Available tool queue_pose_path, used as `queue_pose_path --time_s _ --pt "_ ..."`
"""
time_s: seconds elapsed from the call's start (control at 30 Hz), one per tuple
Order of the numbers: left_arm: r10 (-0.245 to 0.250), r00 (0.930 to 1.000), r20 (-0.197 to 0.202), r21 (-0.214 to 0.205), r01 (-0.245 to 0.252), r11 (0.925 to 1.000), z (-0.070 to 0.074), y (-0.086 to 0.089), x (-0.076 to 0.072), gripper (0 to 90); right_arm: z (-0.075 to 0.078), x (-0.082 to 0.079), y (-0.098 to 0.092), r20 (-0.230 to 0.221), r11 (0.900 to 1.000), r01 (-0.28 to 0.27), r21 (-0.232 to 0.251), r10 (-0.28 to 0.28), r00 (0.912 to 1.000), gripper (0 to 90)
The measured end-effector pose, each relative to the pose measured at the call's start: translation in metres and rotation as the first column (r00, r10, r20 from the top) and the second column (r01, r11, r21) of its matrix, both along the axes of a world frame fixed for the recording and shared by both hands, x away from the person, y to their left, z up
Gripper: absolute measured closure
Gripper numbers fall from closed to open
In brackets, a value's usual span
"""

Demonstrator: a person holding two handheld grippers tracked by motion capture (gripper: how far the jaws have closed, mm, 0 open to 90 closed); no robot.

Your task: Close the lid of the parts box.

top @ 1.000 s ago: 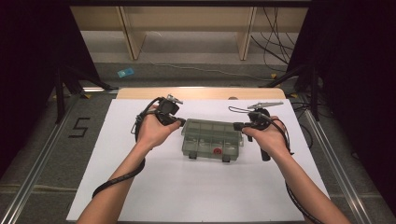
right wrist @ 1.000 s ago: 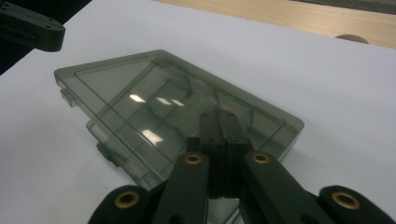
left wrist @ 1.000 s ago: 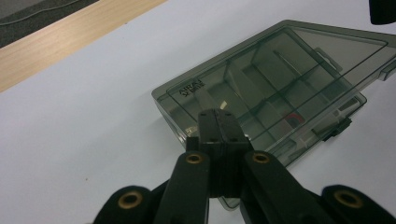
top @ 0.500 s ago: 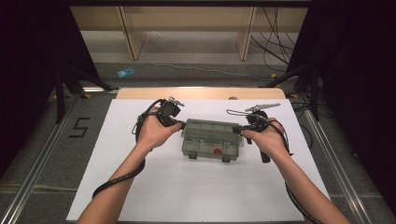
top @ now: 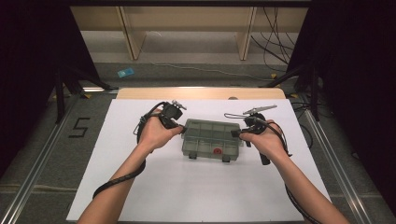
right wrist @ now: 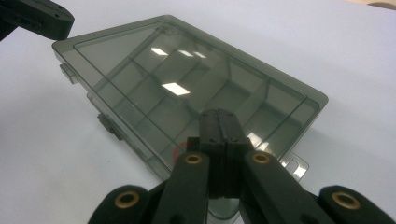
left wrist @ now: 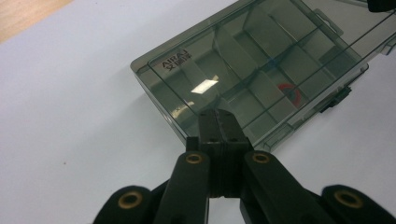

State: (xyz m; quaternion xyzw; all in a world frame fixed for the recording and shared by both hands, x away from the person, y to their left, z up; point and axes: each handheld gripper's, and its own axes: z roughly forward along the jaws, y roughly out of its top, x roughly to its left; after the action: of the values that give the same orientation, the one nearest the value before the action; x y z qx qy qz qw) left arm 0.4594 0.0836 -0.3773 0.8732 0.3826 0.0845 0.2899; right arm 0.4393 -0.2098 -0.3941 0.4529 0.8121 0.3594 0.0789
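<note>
A person's two forearms reach in from the near edge of a white sheet (top: 140, 196) spread over the table, each hand carrying a black two-jaw gripper toward a smoky grey, see-through compartment box (top: 212, 140) that lies flat near the middle of the sheet. At left, the left hand (top: 154, 133) holds the left gripper (top: 182, 128) against the box's left end; in the left gripper view the jaws are pressed together with nothing between them, and their joined tip (left wrist: 219, 123) sits at the edge of the closed lid, over the near corner of the compartment box (left wrist: 261, 60). Small lettering is moulded into the lid near that end. Through the tinted lid the dividers of a grid of compartments show, and a small red item (top: 217, 151) lies in one of the compartments along the side nearest the person; what it is cannot be made out. Two dark latches (top: 226, 159) stand out from that near side. At right, the right hand (top: 264, 140) brings the right gripper (top: 235, 134) to the box's right end; in the right gripper view its jaws are likewise clenched on nothing, the tip (right wrist: 219, 123) resting over the lid close to the box's corner, with the compartment box (right wrist: 187, 88) stretching away toward the other gripper. A cable (top: 121, 179) trails back along the left forearm.
</note>
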Motion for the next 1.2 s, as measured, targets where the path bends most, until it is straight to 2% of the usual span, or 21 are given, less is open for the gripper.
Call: queue_pose_path --time_s 0.13,0.17,0.2,1.2 --pt "0.005 1.0 -0.002 -0.009 -0.005 0.9999 -0.002 -0.001 0.0 89.9 -0.002 0.0 0.0 -0.011 1.0 -0.005 -0.009 0.005 0.9999 90.0" --pt "0.007 1.0 -0.002 -0.007 -0.007 0.9999 -0.002 -0.001 0.0 89.9 -0.002 -0.001 0.001 -0.034 0.9999 0.004 -0.01 -0.004 0.9994 90.0" --pt "0.009 1.0 -0.003 -0.006 -0.009 0.9999 -0.002 -0.001 0.0 89.9 -0.003 0.0 0.001 -0.012 0.9999 -0.003 -0.01 0.003 0.9999 90.0" --pt "-0.005 0.9996 -0.027 0.016 0.005 0.9999 -0.012 -0.005 0.001 89.9 -0.011 0.0 0.003 -0.033 0.9993 -0.021 -0.033 0.02 0.9993 90.0"
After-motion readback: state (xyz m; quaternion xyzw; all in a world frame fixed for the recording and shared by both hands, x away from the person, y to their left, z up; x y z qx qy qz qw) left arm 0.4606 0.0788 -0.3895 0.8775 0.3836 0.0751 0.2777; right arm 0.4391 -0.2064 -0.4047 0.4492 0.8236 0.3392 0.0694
